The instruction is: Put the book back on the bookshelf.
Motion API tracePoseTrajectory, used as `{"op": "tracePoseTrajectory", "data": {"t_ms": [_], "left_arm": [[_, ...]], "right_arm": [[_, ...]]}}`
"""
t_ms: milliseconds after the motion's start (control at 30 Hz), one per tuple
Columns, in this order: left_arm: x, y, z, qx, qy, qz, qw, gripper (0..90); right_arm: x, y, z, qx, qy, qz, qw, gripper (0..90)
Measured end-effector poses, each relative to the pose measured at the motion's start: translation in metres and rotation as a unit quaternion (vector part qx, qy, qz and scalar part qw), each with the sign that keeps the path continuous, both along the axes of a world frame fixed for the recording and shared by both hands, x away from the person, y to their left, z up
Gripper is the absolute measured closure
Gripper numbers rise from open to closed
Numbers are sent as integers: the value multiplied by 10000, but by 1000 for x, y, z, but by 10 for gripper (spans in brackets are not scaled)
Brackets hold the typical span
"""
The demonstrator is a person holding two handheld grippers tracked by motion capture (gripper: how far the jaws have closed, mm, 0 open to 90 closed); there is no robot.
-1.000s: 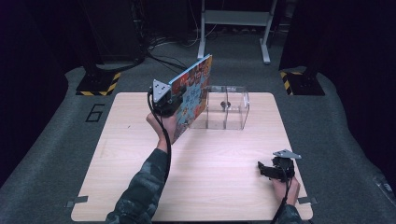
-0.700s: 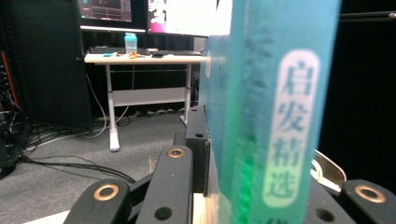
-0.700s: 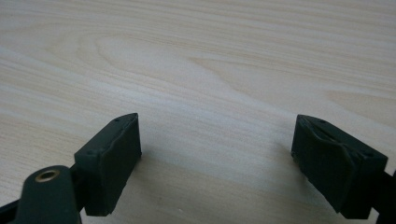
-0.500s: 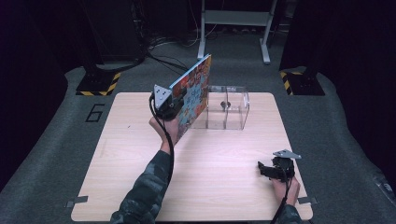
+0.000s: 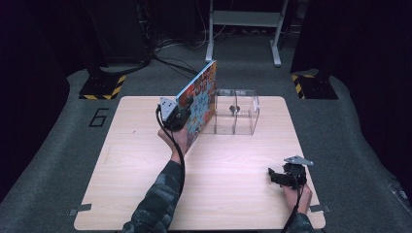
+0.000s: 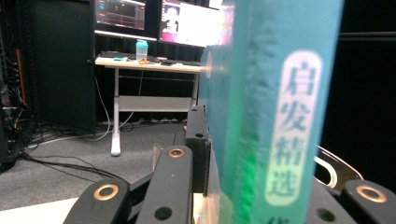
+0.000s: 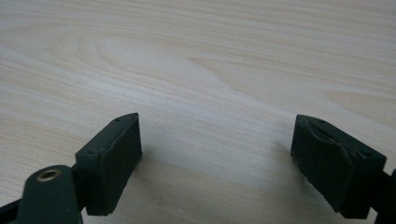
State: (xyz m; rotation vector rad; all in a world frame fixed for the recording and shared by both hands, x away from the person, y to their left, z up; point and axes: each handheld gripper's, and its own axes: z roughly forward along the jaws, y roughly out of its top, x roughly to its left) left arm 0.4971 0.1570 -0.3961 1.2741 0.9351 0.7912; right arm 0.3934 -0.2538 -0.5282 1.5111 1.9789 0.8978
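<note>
Item: book [image 5: 199,109], colourful cover, teal spine printed with the Chinese characters 启发精选 [image 6: 292,126]. Held tilted above the table [image 5: 121,160], its far edge just beside the left wall of the clear box [image 5: 235,111].

Left tongs [image 5: 176,118]: clenched on the book's near edge, left of the clear box.

Right tongs [image 5: 284,175]: released, jaws wide apart with bare table between them, resting near the table's front right corner, well apart from the clear box.

Floor marking: "6" [image 5: 98,117], left of the table.
</note>
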Motion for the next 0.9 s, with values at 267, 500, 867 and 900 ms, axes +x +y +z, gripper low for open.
{"op": "tracePoseTrajectory", "data": {"t_ms": [267, 500, 867, 900], "left_arm": [[-5, 6, -6, -45, 142, -42, 9999, 795], [-6, 15, -10, 8, 429, -131, 9990, 790], [-7, 17, -3, 88, 753, -364, 9965, 754], [-7, 18, -2, 124, 795, -411, 9959, 738]], "right_arm": [[0, 0, 0, 7, -2, -2, 10000, 158], [-1, 1, 0, 14, 13, -26, 10000, 158], [-1, 1, 0, 20, 13, -12, 10000, 159], [0, 0, 0, 11, 8, -6, 10000, 159]]}}
